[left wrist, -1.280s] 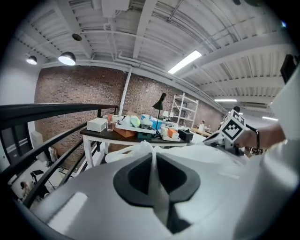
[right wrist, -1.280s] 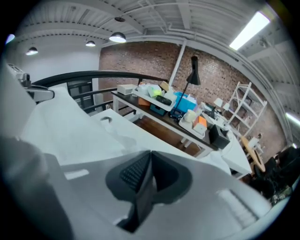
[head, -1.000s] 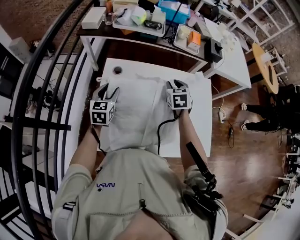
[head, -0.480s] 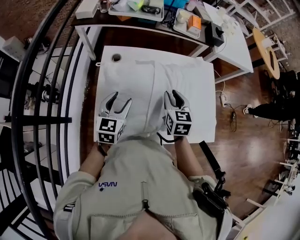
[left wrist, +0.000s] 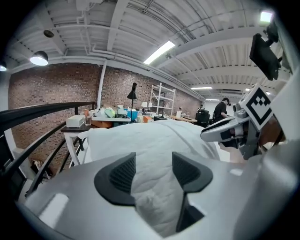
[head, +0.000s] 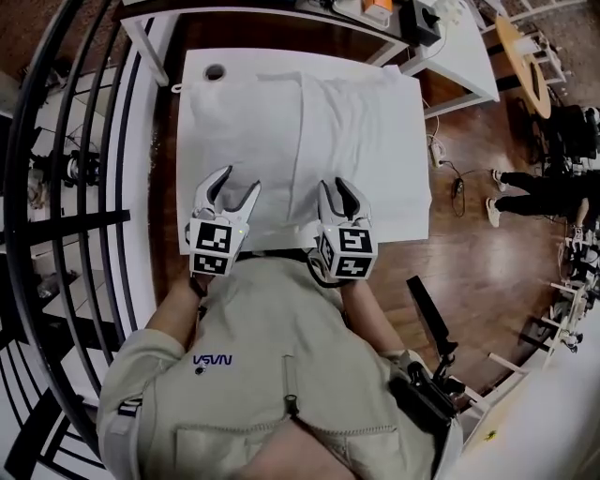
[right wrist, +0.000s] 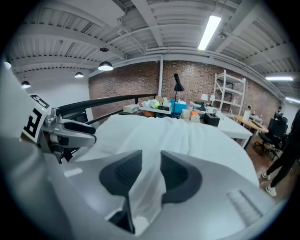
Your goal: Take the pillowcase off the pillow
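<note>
Grippers sit side by side at the near edge of the white table [head: 186,141], just in front of your chest, both pointing away from you and tipped downward, with their marker cubes turned up toward the head camera. Your bare forearms come out of the beige sleeves and run almost parallel, the left one angled slightly inward. Your left gripper [head: 234,185] has its jaws spread in a wide V; they have just been opening, and the quilted bulk of the pillow [left wrist: 153,194] lies in the gap between the pads without being squeezed, so that claw is released. Your right gripper [head: 338,192], well apart from the left across the width of the bedding, is clenched on the pillowcase [right wrist: 146,187]: its gripper view shows a thin fold of smooth white cloth pinched between the two dark pads, hanging down behind them and running forward in long creases toward the far end of the table. The pillow and its case lie flat on the table, stretching from your grippers away toward the dark, cluttered desk [head: 281,21] beyond. How much of the pillow is already bare I cannot tell, since both are white.
</note>
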`<state>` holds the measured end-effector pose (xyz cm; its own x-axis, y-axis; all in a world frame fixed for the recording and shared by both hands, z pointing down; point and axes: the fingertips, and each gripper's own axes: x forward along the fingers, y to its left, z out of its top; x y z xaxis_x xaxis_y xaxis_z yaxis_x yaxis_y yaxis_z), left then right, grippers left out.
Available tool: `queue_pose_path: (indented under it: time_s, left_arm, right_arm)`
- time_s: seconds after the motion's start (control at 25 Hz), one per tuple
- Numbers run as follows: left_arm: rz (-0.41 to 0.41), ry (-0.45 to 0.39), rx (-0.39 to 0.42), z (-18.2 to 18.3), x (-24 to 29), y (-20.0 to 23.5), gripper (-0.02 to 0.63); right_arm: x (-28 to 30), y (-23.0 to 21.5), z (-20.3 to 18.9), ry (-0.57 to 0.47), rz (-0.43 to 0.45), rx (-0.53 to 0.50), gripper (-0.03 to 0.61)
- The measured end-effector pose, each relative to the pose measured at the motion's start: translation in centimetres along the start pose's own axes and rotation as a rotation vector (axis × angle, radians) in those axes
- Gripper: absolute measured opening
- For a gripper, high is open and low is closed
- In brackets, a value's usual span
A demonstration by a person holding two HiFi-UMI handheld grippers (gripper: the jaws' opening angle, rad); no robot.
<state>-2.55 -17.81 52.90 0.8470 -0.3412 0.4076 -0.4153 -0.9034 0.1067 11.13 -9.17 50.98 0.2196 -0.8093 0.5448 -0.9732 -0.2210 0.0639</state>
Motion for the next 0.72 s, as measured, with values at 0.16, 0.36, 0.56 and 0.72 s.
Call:
queue_pose_path:
  time_s: [0.16, 0.36, 0.56, 0.72]
  left_arm:
    - [0.036, -0.005, 0.013, 0.5, -0.5, -1.0, 0.255]
    - [0.129, 0.001, -0.018, 0.3, -1.1, -3.2, 0.255]
    - [0.207, 0.040, -0.011, -0.7, -1.8, -6.2, 0.255]
    - [0.297, 0.056, -0.015, -1.9, -3.3, -6.7, 0.256]
  right_arm:
    - [-0.7, -0.4, -0.5, -0.021, 0.025, -0.019, 0.123]
    - [-1.7, -0.3, -0.9, -0.053, 0.125, -0.063, 0.124]
    - [-3.0, 0.4, -2.7, -0.073, 0.245, -0.075, 0.124]
    - [-3.9, 2.5, -5.1, -0.052, 0.351, -0.085, 0.124]
